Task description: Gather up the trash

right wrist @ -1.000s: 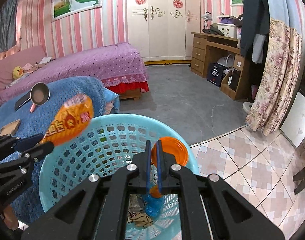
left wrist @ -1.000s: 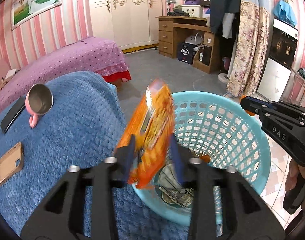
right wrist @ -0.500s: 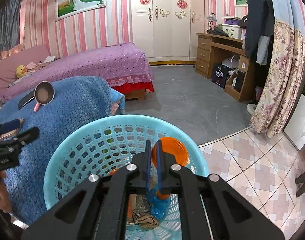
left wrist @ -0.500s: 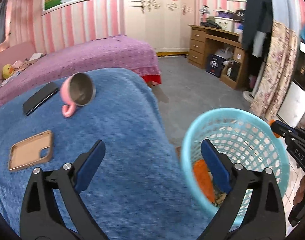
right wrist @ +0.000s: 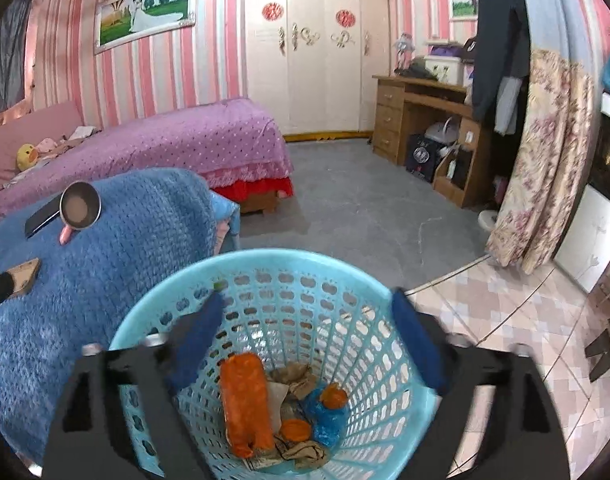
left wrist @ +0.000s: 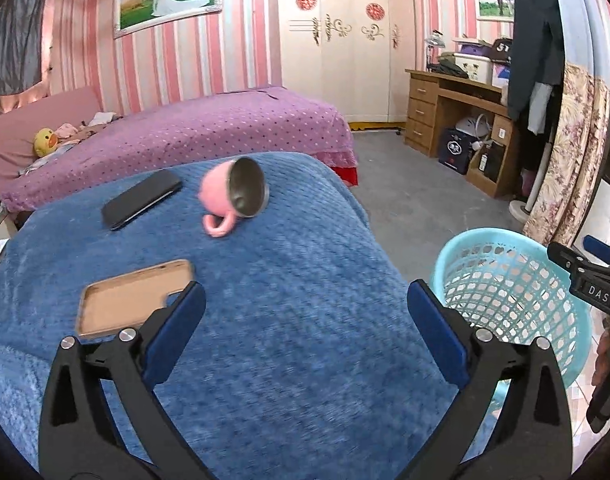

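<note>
A light-blue mesh basket (right wrist: 289, 258) stands on the floor beside the blue blanket. At its bottom lie an orange snack bag (right wrist: 245, 396), an orange lid (right wrist: 333, 396), a blue wrapper (right wrist: 325, 416) and crumpled paper. My right gripper (right wrist: 307, 304) hangs over the basket's mouth, its jaws opening with nothing between them. My left gripper (left wrist: 305, 300) is above the blue blanket (left wrist: 305, 240), left of the basket (left wrist: 505, 280). Its jaws are opening too and hold nothing.
On the blanket lie a tipped pink mug (left wrist: 233, 196), a black phone (left wrist: 143, 198) and a tan phone case (left wrist: 133, 296). A purple bed (left wrist: 225, 132) is behind. A wooden desk (left wrist: 445, 108) and a floral curtain (right wrist: 545, 160) stand to the right.
My left gripper let go of the orange bag, which fell into the basket, and swung left over the blanket. My right gripper opened and the orange lid dropped into the basket.
</note>
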`<action>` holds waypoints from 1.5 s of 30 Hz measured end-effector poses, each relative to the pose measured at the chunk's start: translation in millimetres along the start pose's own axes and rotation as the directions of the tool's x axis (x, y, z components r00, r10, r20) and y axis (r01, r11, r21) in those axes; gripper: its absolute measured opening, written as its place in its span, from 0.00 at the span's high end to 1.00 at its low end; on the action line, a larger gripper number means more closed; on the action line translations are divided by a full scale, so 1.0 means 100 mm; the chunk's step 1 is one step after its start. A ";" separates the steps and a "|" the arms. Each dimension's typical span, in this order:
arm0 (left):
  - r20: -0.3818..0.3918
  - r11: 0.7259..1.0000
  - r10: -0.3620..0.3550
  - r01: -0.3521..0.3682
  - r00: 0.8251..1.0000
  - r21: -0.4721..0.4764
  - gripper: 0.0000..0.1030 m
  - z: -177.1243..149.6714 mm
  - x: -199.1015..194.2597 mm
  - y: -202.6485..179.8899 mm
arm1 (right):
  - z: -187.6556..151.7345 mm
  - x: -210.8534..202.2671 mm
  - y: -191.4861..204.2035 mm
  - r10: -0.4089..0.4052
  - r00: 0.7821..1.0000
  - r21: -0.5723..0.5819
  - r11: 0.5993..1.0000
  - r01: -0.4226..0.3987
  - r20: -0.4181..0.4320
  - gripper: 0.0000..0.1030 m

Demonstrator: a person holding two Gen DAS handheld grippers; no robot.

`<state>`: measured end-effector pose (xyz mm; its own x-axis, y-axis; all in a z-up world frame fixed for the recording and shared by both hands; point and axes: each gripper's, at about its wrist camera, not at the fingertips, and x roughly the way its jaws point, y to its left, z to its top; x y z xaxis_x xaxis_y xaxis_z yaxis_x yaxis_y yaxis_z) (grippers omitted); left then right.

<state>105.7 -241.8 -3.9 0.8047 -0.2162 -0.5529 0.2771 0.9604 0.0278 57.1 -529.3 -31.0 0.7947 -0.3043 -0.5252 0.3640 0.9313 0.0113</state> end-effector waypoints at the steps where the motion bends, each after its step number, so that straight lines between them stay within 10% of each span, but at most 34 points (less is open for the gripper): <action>1: 0.001 1.000 0.002 -0.002 1.000 -0.009 0.05 0.00 -0.04 0.05 | 0.01 -0.03 0.03 -0.007 1.000 0.005 1.000 0.007 0.006 0.08; 45: 0.099 0.982 0.135 -0.120 0.986 -0.148 0.05 -0.77 -1.26 1.39 | -0.58 -1.54 1.76 0.190 0.970 -0.128 0.977 -0.172 0.151 0.04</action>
<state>2.1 -67.8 6.0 0.8826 -0.1006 -0.4593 0.0978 0.9948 -0.0298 -29.3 -307.0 2.0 0.9135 -0.1481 -0.3790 0.1570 0.9876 -0.0077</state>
